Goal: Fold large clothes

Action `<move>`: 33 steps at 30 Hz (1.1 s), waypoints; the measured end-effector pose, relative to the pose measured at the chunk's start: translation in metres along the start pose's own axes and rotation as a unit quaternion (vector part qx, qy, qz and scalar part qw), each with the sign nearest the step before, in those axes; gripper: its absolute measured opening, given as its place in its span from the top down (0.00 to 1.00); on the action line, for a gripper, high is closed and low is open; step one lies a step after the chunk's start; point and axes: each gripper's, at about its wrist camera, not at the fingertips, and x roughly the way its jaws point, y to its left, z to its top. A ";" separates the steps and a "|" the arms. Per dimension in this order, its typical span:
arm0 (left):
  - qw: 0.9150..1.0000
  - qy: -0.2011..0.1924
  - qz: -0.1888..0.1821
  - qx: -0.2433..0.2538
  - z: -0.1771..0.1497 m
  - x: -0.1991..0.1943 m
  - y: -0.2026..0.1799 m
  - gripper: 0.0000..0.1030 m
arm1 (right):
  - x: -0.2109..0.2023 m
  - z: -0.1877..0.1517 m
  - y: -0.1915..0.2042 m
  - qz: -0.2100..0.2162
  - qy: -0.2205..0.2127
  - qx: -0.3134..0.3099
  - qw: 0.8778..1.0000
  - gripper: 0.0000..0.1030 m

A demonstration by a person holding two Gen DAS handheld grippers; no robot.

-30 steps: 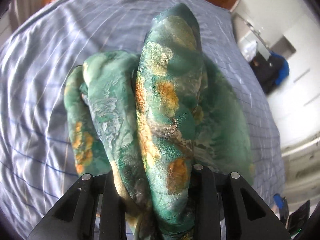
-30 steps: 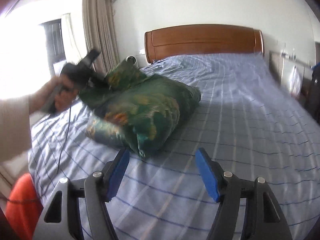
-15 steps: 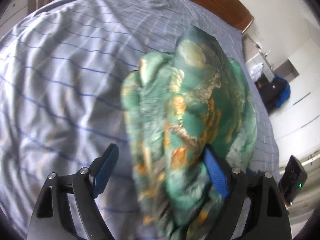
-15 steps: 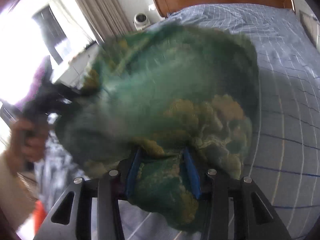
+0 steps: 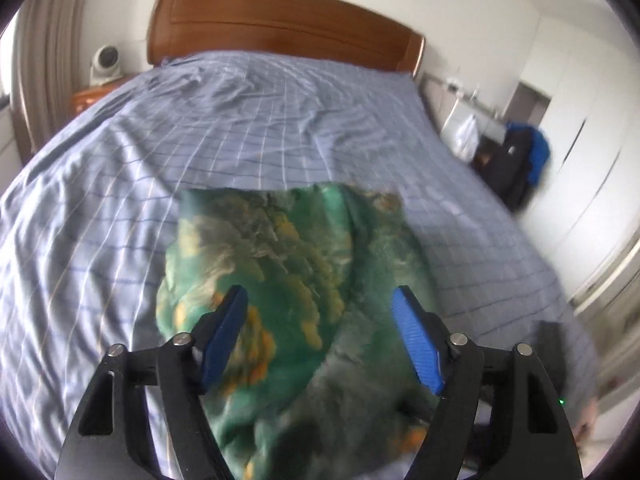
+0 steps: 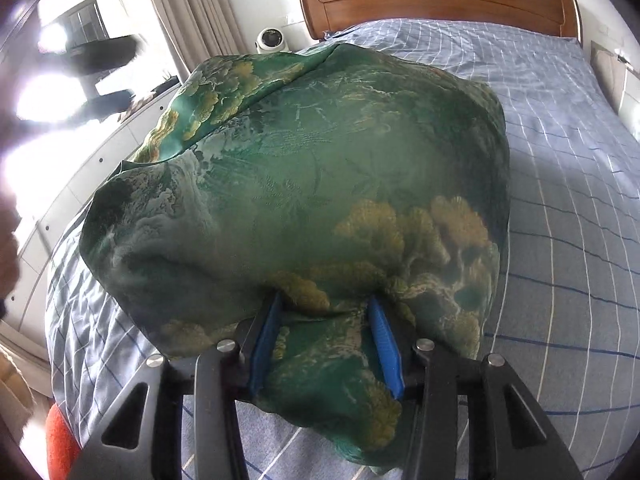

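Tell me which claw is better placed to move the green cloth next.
Probably the right claw: its pads pinch a fold of the green cloth. The left claw stands open, its jaws just opened, gripping nothing.

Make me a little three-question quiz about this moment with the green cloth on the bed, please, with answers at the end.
1. True or false: the right gripper is clamped on the green patterned cloth.
2. Which gripper's pads stand apart with nothing pinched between them?
3. The cloth lies on: A) a bare wooden floor, B) a blue checked bedsheet, C) a chair.

Key:
1. True.
2. The left gripper; its jaws have just been opening and the cloth lies beyond them.
3. B.
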 end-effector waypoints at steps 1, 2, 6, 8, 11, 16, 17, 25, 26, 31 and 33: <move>1.000 0.005 0.021 -0.007 -0.001 0.013 0.008 0.31 | -0.004 -0.003 0.003 0.001 -0.002 0.002 1.000 0.56; 0.998 0.016 0.050 -0.034 -0.005 0.032 0.026 0.35 | -0.003 0.000 0.002 0.002 -0.003 0.003 1.000 0.55; 0.983 0.054 0.099 -0.148 -0.046 0.076 0.098 0.37 | -0.005 -0.003 0.002 0.014 -0.009 0.000 1.000 0.55; 0.975 0.051 0.063 -0.207 -0.068 0.082 0.124 0.30 | -0.003 -0.003 0.008 0.008 -0.012 -0.016 1.000 0.55; 0.965 0.043 0.024 -0.257 -0.078 0.077 0.136 0.28 | 0.003 -0.007 0.016 -0.007 -0.019 -0.029 0.999 0.54; 0.980 0.040 0.054 -0.187 -0.059 0.045 0.114 0.15 | -0.008 -0.008 0.019 -0.003 -0.034 -0.026 0.999 0.38; 0.982 0.035 0.062 -0.177 -0.057 0.031 0.111 0.11 | -0.018 -0.008 0.018 0.007 -0.041 -0.019 0.999 0.37; 0.986 0.063 0.089 -0.127 -0.103 -0.053 0.111 0.05 | -0.111 -0.037 -0.015 -0.013 -0.078 0.032 0.996 0.09; 0.985 0.076 0.083 -0.132 -0.115 -0.058 0.116 0.05 | -0.116 -0.043 -0.021 -0.024 -0.073 0.038 0.996 0.09; 0.976 0.034 -0.031 -0.211 -0.107 -0.083 0.138 0.05 | -0.130 -0.086 -0.054 -0.064 -0.029 0.081 0.994 0.09; 0.965 0.026 -0.118 -0.232 -0.084 -0.080 0.139 0.04 | -0.130 -0.090 -0.060 -0.056 -0.018 0.093 0.994 0.09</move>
